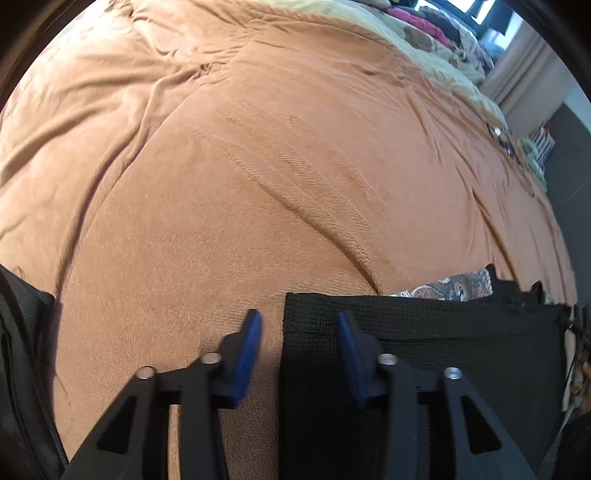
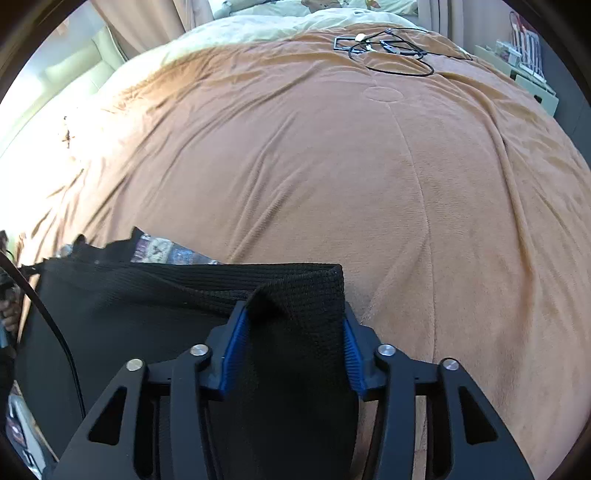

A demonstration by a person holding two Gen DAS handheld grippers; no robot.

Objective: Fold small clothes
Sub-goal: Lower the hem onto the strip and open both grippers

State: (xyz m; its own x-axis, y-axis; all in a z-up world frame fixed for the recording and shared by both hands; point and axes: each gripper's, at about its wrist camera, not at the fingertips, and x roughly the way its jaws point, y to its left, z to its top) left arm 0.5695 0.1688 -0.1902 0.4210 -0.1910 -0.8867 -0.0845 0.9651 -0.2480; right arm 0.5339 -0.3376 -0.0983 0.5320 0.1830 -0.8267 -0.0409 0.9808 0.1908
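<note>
A small black knit garment [image 1: 424, 339] lies on the brown blanket [image 1: 258, 166], with a patterned cloth [image 1: 454, 286] showing behind its far edge. My left gripper [image 1: 299, 325] is open, its fingers astride the garment's left edge, holding nothing. In the right wrist view the same garment [image 2: 147, 314] stretches to the left. My right gripper [image 2: 291, 325] has the garment's right end bunched between its blue pads [image 2: 236, 339]; the jaws stand fairly wide around the thick fold.
The brown blanket [image 2: 369, 184] covers the whole bed. Black cables and small gadgets [image 2: 388, 48] lie at the bed's far end. A black bag [image 1: 22, 350] sits at the left. Piled clothes [image 1: 424, 22] and a shelf [image 2: 528, 70] stand beyond the bed.
</note>
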